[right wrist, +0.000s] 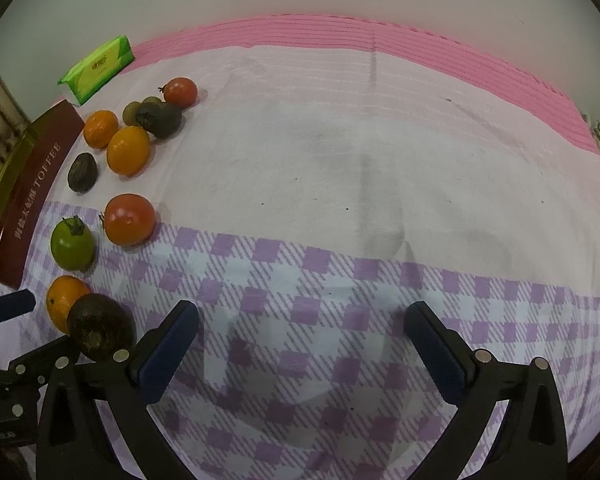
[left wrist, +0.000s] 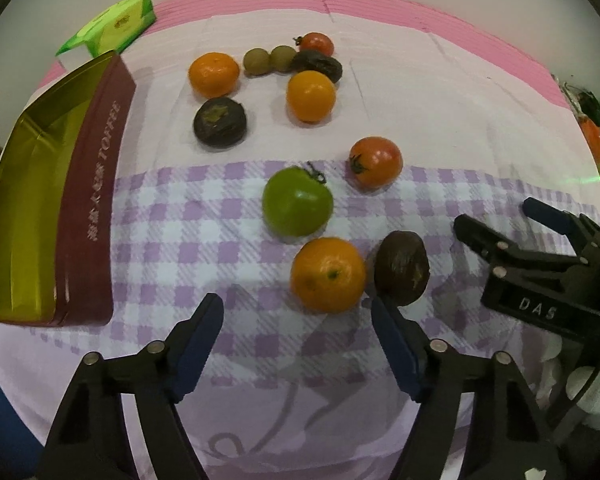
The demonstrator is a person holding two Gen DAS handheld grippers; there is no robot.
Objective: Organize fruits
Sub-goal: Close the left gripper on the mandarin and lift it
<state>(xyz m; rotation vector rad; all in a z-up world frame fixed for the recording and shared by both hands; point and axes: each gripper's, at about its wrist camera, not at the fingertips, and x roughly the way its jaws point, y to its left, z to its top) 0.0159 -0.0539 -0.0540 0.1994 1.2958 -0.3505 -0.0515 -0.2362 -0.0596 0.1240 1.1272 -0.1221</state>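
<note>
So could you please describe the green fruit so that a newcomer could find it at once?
Start at the long toffee tin on the checked cloth. Beside its side lies a round green tomato with a dark stem. It is the only bright green fruit.

A: How is the left gripper [left wrist: 296, 312]?
B: It points steeply down, jaws apart, nothing between them.
A: And the right gripper [right wrist: 300, 320]?
B: Also tilted down, jaws spread wide, nothing between.

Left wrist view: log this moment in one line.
left gripper: open, nothing held | nearest: orange | right gripper: open, nothing held | toffee tin: no fruit inside
</note>
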